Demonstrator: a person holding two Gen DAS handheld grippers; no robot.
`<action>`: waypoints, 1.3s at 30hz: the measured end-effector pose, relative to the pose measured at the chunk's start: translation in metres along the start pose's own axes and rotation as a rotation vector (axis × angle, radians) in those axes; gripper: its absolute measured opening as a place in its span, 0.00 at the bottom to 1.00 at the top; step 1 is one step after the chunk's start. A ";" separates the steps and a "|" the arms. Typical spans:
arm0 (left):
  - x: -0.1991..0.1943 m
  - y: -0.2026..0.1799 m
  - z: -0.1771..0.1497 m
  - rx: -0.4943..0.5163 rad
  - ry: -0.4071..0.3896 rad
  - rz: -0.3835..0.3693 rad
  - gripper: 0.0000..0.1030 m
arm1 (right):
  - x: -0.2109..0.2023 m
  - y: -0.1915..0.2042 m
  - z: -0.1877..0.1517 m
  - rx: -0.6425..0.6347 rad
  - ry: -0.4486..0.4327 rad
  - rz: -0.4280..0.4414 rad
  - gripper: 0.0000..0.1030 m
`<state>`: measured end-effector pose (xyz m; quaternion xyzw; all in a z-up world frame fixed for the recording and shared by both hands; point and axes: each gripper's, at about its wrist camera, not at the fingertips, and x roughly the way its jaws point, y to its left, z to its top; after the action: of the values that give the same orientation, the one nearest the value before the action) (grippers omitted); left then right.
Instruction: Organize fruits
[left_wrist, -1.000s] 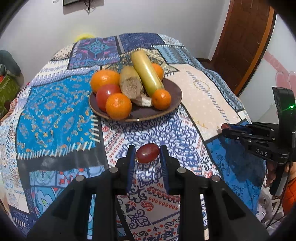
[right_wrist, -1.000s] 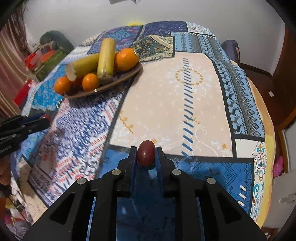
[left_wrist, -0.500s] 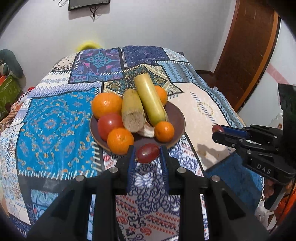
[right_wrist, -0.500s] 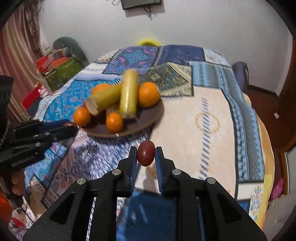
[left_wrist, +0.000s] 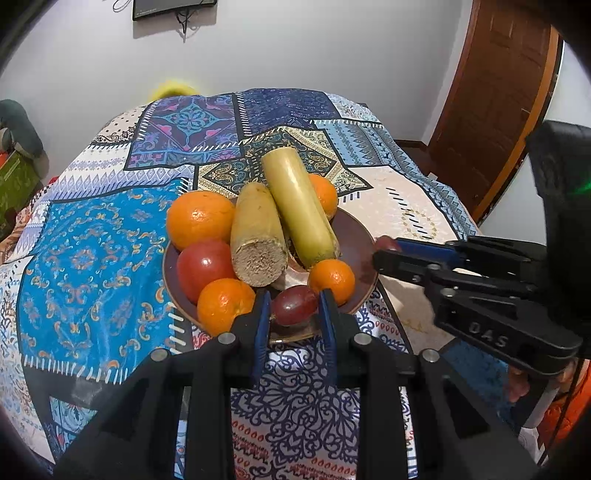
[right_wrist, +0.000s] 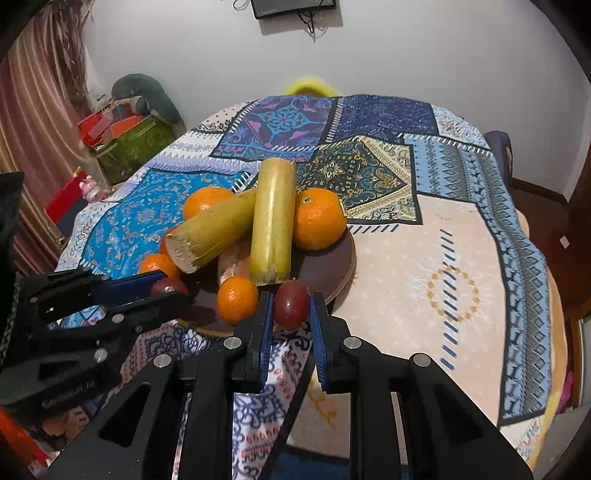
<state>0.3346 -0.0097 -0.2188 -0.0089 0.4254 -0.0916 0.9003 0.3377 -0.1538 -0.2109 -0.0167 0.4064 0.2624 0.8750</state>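
Note:
A brown plate (left_wrist: 356, 243) (right_wrist: 325, 273) on the patchwork tablecloth holds several oranges, a red tomato (left_wrist: 205, 267) and two yellow-green cane pieces (left_wrist: 299, 210) (right_wrist: 271, 221). My left gripper (left_wrist: 294, 310) is shut on a dark red grape (left_wrist: 294, 304) at the plate's near rim; it also shows in the right wrist view (right_wrist: 168, 290) with its grape (right_wrist: 168, 286). My right gripper (right_wrist: 291, 310) is shut on a second red grape (right_wrist: 291, 304) at the plate's front edge; it shows in the left wrist view (left_wrist: 386, 247) at the plate's right rim.
The round table (right_wrist: 443, 258) carries a blue and cream patterned cloth. A wooden door (left_wrist: 495, 103) stands at the right. Boxes and bags (right_wrist: 122, 140) lie on the floor to the left, and a yellow chair back (right_wrist: 308, 86) shows behind the table.
Both grippers have moved forward to the plate, each still holding its grape. The grapes now sit over the plate's rim.

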 end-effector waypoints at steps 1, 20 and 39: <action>0.001 0.001 0.000 -0.001 0.001 -0.002 0.25 | 0.003 -0.001 0.000 0.002 0.004 0.003 0.17; -0.003 -0.003 0.004 -0.014 0.007 -0.017 0.39 | 0.006 -0.007 0.003 0.022 0.020 0.022 0.22; -0.241 -0.036 0.000 -0.012 -0.450 0.090 0.39 | -0.181 0.050 0.005 -0.035 -0.347 -0.038 0.22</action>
<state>0.1789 -0.0032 -0.0316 -0.0156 0.2145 -0.0444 0.9756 0.2210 -0.1903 -0.0678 0.0060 0.2441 0.2516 0.9365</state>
